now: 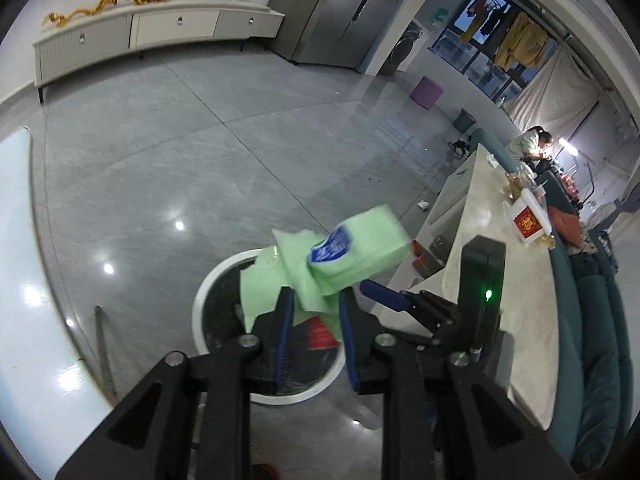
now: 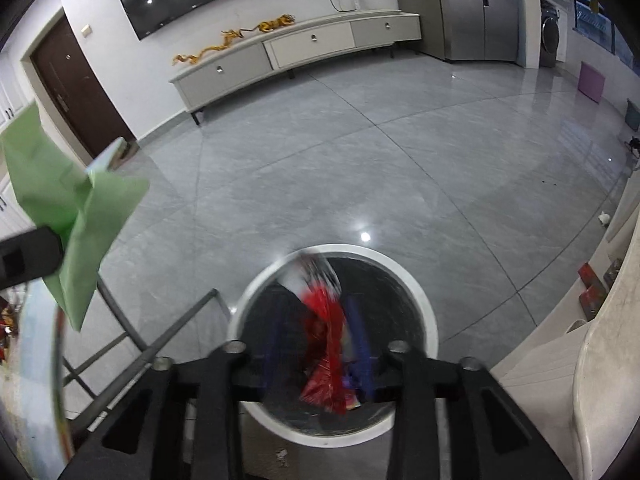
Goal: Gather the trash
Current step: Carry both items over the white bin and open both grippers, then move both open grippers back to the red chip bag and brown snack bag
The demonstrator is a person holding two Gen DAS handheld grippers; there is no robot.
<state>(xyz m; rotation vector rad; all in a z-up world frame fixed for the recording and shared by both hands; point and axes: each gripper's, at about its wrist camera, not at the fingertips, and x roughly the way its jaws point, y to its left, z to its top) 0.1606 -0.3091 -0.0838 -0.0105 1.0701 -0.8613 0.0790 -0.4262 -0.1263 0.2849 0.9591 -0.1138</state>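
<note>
A pale green tissue pack [image 1: 352, 252] with a blue label, crumpled at one end, hangs tilted above a round white-rimmed trash bin [image 2: 428, 312] with a dark liner, where a blurred red wrapper [image 2: 326, 344] lies over its opening

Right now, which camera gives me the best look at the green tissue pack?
The left wrist view. The green tissue pack sits centre frame, pinched in the left tongs above the white bin, its blue label visible. The right wrist view catches it only at the left edge, from the side, with no label showing.
</note>
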